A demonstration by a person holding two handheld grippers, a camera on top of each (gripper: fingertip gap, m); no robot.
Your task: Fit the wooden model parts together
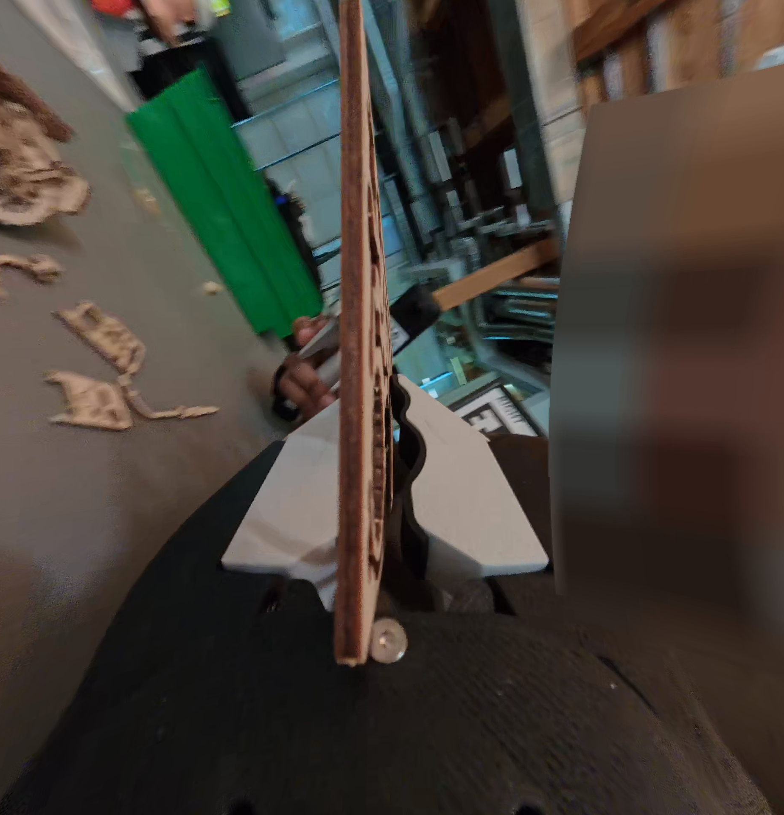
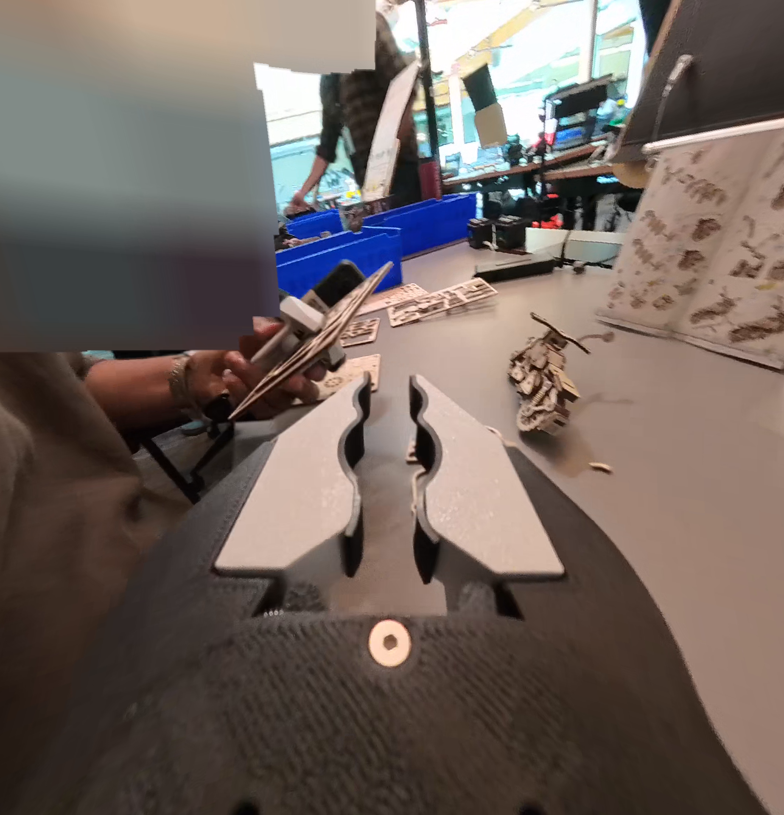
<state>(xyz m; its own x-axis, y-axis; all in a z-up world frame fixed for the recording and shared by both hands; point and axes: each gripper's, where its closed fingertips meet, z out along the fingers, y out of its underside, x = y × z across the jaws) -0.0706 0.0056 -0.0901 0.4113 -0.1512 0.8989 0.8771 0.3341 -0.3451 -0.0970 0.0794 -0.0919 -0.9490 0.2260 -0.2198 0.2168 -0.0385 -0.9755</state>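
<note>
We find the left gripper [image 1: 366, 441] pinching a laser-cut wooden sheet [image 1: 363, 308] edge-on between its jaws, held up off the desk [image 1: 117, 507]. The right wrist view confirms this: the same sheet [image 2: 311, 339] is carried aloft at a slant, clear of everything below.

The right gripper [image 2: 388, 441] holds nothing; its jaws stand spread with a clear gap, low over the desk [image 2: 646, 485].

The partly built wooden model [image 2: 544, 388] stands on the desk to the right of the right gripper, apart from it. Further parts sheets [image 2: 443, 300] lie flat beyond, and loose cut pieces [image 1: 99, 375] lie on the desk left of the held sheet. An instruction sheet [image 2: 712, 251] is propped at the far right.

Our judgement: the step in hand is freeing a part from the held sheet. To do it well, the left gripper should keep the sheet steady and turn its face toward the right gripper, which should take the chosen part squarely near its tabs and press gently. Thin ply of this kind probably snaps if twisted.
</note>
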